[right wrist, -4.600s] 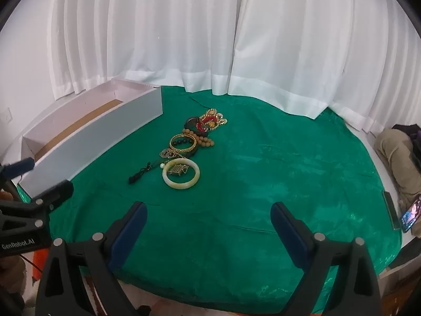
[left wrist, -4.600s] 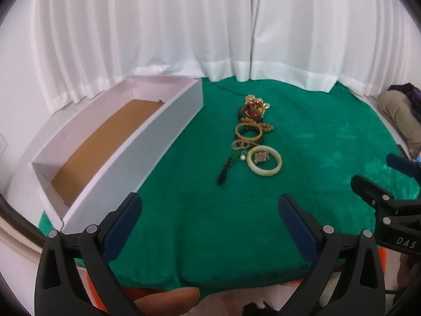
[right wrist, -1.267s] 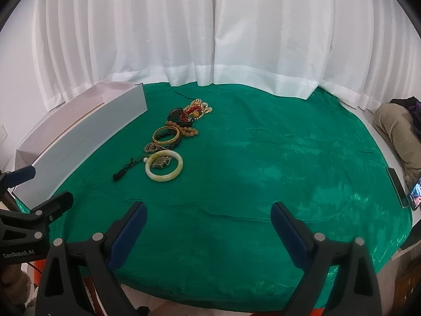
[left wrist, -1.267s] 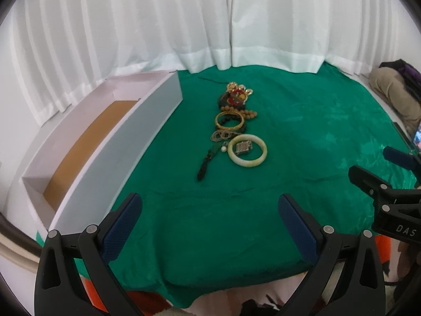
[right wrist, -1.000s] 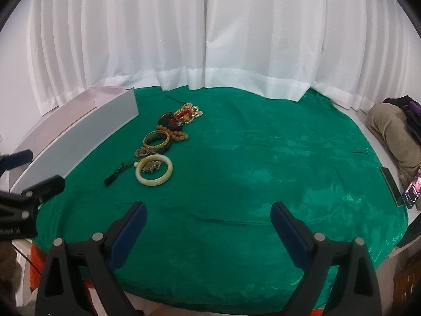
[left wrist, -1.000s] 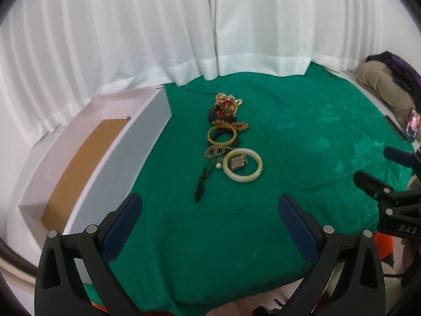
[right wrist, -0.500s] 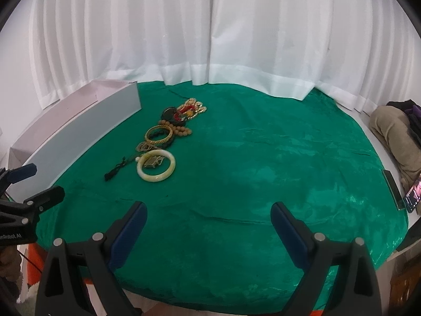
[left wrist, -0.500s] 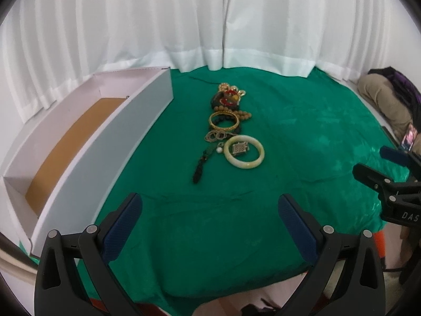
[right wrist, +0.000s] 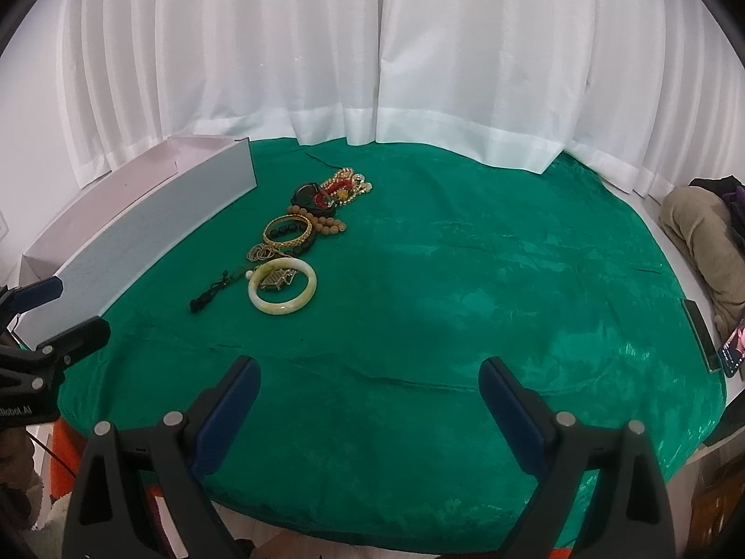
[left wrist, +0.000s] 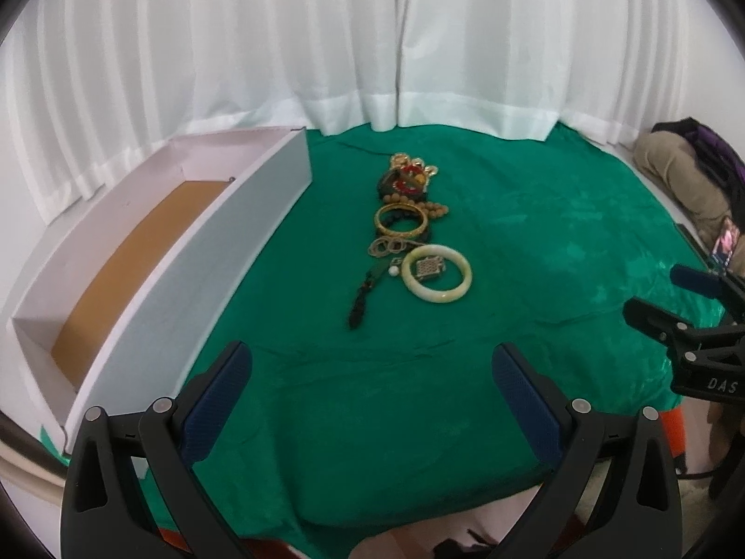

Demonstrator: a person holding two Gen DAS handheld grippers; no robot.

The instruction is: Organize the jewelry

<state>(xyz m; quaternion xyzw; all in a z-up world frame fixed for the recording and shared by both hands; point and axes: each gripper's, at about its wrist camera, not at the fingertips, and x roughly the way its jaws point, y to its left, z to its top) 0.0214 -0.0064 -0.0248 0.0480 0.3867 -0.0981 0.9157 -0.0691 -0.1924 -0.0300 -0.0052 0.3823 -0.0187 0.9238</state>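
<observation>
A row of jewelry lies on the green cloth [left wrist: 512,251]: a pale jade bangle [left wrist: 436,273] [right wrist: 282,286] with a small metal piece inside it, a gold bangle [left wrist: 401,220] [right wrist: 287,229], wooden beads, a black tasselled cord [left wrist: 361,300] [right wrist: 209,293], and a red and gold heap [left wrist: 409,173] [right wrist: 340,190] at the far end. A long white box [left wrist: 195,251] [right wrist: 153,237] with a brown floor stands to the left. My left gripper [left wrist: 372,372] is open and empty, near the front edge. My right gripper [right wrist: 370,377] is open and empty, right of the jewelry.
White curtains [left wrist: 372,46] hang behind the table. A bundle of clothing [left wrist: 689,177] and a phone [right wrist: 733,347] lie past the cloth's right edge. Each gripper shows at the edge of the other's view.
Both views have shifted slightly; the jewelry and box have not moved. Both grippers stay open and empty.
</observation>
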